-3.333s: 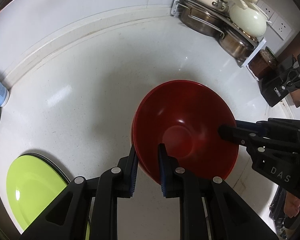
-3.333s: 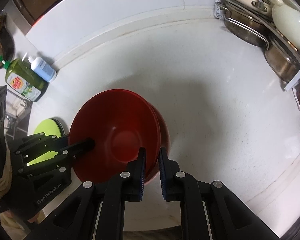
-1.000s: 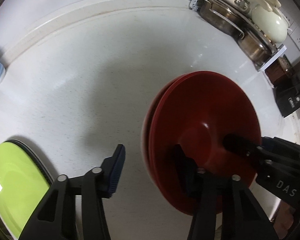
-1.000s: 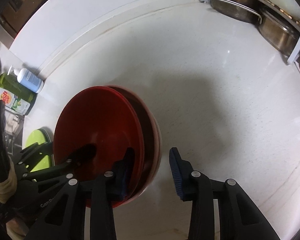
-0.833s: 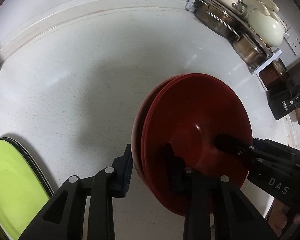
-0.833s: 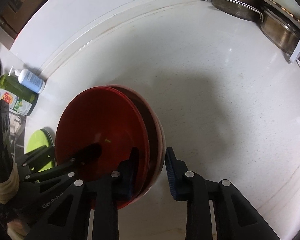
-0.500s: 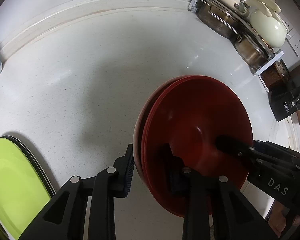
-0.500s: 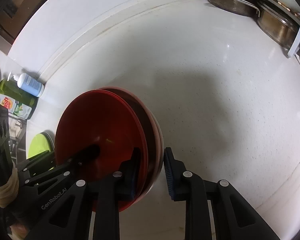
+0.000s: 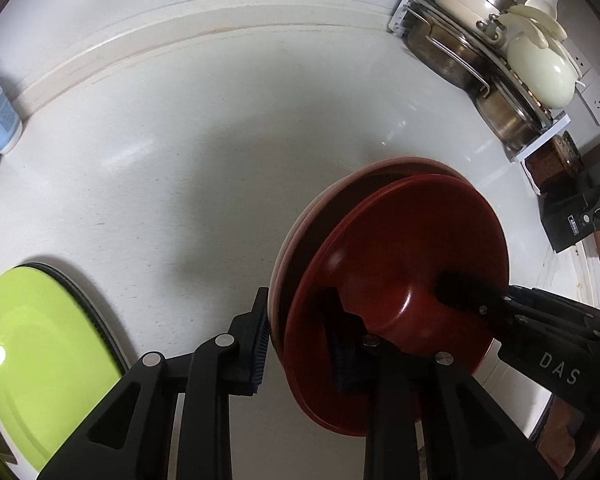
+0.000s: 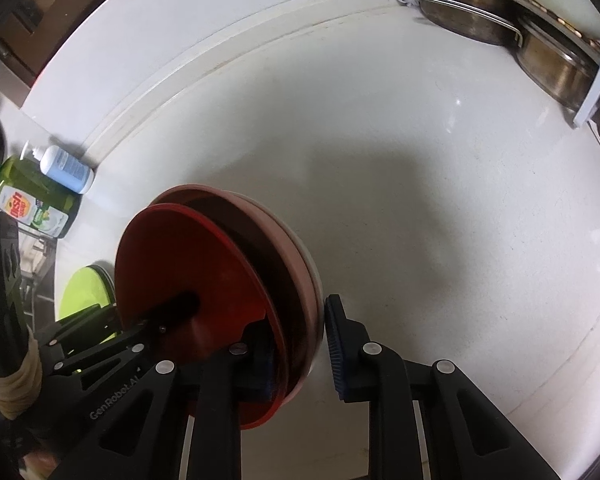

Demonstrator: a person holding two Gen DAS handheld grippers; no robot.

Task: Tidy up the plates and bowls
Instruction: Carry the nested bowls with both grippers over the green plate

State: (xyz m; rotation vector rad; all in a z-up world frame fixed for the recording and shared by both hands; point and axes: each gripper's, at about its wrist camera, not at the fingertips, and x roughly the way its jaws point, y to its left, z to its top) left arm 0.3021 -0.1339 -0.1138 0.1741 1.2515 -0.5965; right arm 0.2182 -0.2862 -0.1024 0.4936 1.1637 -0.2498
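Note:
A stack of red bowls sits on the white counter, the top one inside a paler outer bowl. My left gripper is open and straddles the stack's near rim, one finger outside, one inside. My right gripper is open and straddles the opposite rim of the same stack. Each gripper shows in the other's view. A lime green plate lies on a dark plate at lower left, also seen in the right wrist view.
A rack with steel pots and a cream lidded pot stands at the back right corner. A blue-white bottle and a green dish soap bottle stand by the back wall at left. A black box sits at the right.
Both grippers had been shut on the bowl rims, then opened wide. Over the last second they have narrowed around the rims of the stack. The bowls stay on the counter.

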